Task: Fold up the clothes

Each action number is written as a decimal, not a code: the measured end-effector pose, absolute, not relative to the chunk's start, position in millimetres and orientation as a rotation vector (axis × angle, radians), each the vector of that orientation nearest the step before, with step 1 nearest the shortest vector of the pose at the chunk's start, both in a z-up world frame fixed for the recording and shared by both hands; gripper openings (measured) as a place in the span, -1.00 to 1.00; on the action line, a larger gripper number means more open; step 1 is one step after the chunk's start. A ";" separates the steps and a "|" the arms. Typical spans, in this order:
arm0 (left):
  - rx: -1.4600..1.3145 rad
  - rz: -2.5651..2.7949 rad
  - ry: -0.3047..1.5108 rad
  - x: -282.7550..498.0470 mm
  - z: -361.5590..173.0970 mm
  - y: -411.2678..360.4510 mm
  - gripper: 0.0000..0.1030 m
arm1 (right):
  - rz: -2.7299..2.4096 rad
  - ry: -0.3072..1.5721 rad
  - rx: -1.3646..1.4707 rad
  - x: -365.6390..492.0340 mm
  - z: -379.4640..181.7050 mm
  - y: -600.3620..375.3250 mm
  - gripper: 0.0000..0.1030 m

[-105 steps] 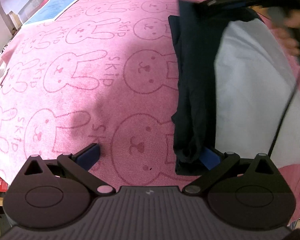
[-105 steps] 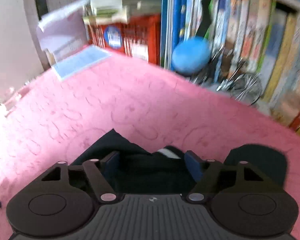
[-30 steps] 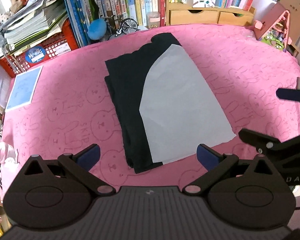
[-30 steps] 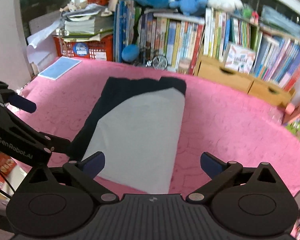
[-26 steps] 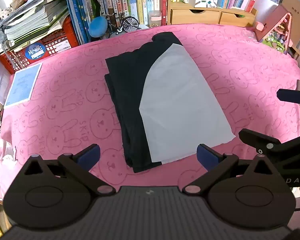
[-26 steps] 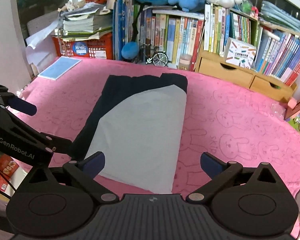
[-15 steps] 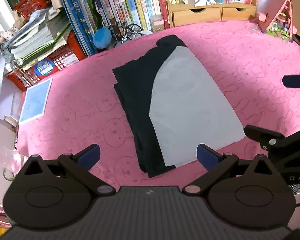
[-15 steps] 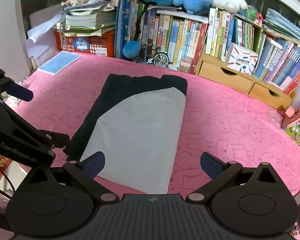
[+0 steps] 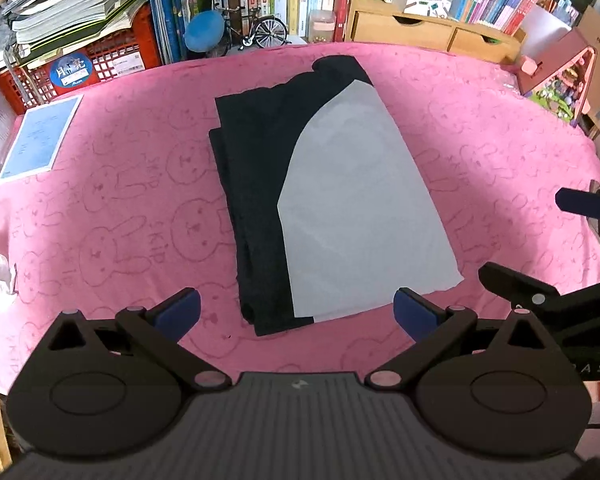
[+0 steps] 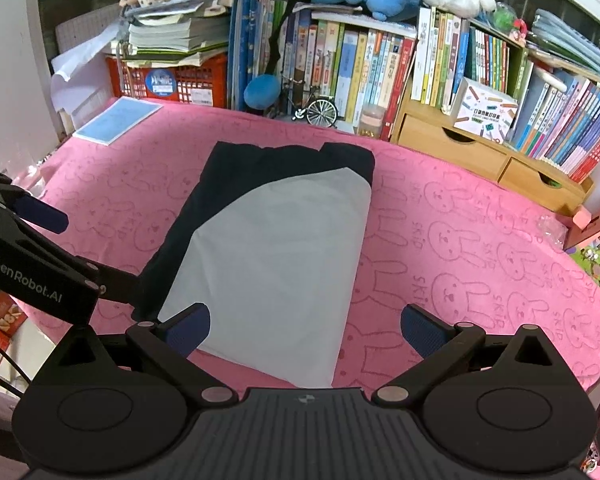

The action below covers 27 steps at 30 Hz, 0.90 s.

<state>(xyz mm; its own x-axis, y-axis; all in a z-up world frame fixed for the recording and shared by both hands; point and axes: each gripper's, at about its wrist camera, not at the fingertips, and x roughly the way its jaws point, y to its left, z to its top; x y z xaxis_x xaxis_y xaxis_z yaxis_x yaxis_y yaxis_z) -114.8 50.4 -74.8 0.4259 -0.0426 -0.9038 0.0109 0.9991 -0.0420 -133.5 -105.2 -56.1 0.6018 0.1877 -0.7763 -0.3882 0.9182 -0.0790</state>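
Note:
A folded garment (image 9: 352,216), grey-white body with black sleeves along its left and far edges, lies flat in the middle of the pink rabbit-print cloth (image 9: 112,208). It also shows in the right wrist view (image 10: 276,264). My left gripper (image 9: 296,314) is open and empty, held above the garment's near edge. My right gripper (image 10: 306,330) is open and empty, held above the near right side. Each gripper shows at the edge of the other's view, the right one as fingers (image 9: 516,288) and the left one as fingers (image 10: 40,212).
A blue sheet (image 9: 40,140) lies at the cloth's far left. Behind the table stand rows of books (image 10: 340,56), a red crate (image 10: 172,80), a blue ball (image 9: 204,34), a small bicycle model (image 9: 260,32) and wooden drawers (image 10: 480,156). A pink stand (image 9: 560,68) is at the right.
Both grippers have let go of the garment and pulled back and up from it. In the last second the views have shifted only slightly; the garment lies still.

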 end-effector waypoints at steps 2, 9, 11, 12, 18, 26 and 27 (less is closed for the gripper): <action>-0.025 -0.030 1.137 -115.1 -75.4 49.1 1.00 | 0.341 0.867 -0.251 -132.6 -56.1 -105.3 1.00; -0.012 -0.012 1.138 -117.1 -73.9 47.6 1.00 | 0.353 0.870 -0.257 -130.0 -55.7 -103.0 1.00; -0.012 -0.009 1.140 -117.2 -73.9 47.9 1.00 | 0.355 0.871 -0.259 -129.7 -55.8 -102.2 1.00; -0.014 -0.008 1.141 -117.0 -74.1 48.3 1.00 | 0.356 0.871 -0.260 -129.6 -55.9 -101.8 1.00; -0.024 -0.002 1.152 -116.3 -75.5 49.7 1.00 | 0.361 0.875 -0.265 -128.6 -56.4 -100.5 1.00; -0.035 -0.004 1.164 -116.7 -76.9 50.8 1.00 | 0.362 0.882 -0.264 -130.3 -57.1 -100.2 1.00; -0.036 -0.004 1.165 -116.7 -77.2 50.9 1.00 | 0.363 0.883 -0.264 -130.6 -57.3 -100.4 1.00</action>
